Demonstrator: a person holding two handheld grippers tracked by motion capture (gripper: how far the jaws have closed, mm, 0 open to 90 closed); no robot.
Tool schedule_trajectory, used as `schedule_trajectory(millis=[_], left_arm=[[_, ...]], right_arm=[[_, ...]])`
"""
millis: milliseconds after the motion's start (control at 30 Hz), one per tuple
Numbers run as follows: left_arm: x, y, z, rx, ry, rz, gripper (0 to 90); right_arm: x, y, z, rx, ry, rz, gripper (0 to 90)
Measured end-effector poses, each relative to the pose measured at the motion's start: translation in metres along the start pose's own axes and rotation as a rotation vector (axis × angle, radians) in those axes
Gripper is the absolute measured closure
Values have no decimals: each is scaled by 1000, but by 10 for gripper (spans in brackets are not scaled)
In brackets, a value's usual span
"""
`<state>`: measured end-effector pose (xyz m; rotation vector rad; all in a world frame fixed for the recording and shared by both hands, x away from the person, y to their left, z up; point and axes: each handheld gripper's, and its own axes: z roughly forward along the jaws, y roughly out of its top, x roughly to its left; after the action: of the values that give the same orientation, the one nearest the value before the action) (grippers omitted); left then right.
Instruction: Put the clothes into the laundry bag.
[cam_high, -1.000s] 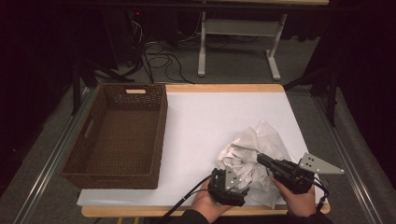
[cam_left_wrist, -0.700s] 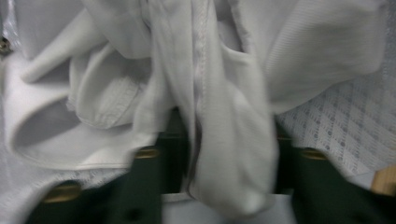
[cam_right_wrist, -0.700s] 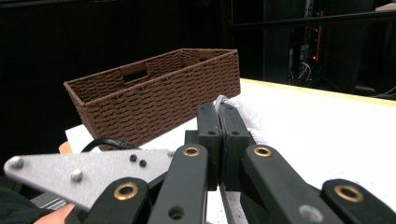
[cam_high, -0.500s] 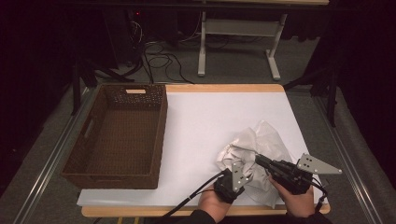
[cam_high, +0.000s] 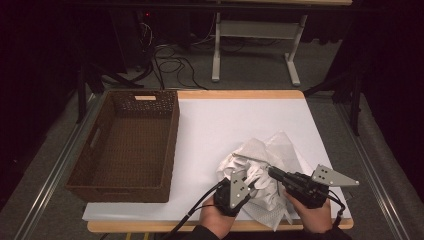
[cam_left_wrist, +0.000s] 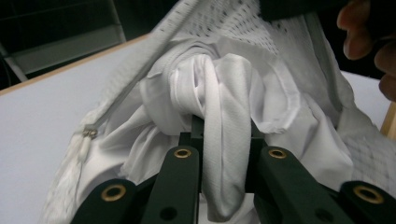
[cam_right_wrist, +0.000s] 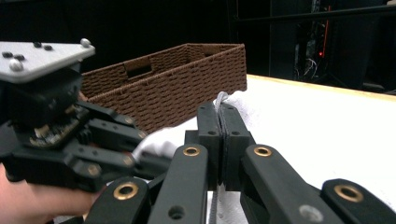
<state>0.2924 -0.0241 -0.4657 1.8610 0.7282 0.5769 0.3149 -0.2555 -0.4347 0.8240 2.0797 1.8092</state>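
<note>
- The crumpled white mesh-and-fabric garment (cam_high: 265, 170) lies bunched at the near right of the white-covered table (cam_high: 225, 125), gathered between both hands.
- The left gripper (cam_left_wrist: 223, 135) has just been closing; its jaws now clench a thick fold of white cloth running between the fingers.
- The right gripper (cam_right_wrist: 219, 123) is clamped tight on a thin cord or hem edge of the same garment.
- The step looks like lifting and gathering; next, I'd guess, both carry it left to the brown woven wicker basket (cam_high: 125, 145), well apart from the fingertips.
</note>
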Motion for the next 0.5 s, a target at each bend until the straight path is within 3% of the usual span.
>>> schedule_trajectory(millis=[233, 500], left_arm=[[-12, -5, 46, 56, -33, 30, 818], [-16, -7, 72, 82, -45, 26, 818]], right_arm=[[-1, -3, 0, 5, 4, 3, 900], [-4, -3, -6, -10, -4, 25, 900]])
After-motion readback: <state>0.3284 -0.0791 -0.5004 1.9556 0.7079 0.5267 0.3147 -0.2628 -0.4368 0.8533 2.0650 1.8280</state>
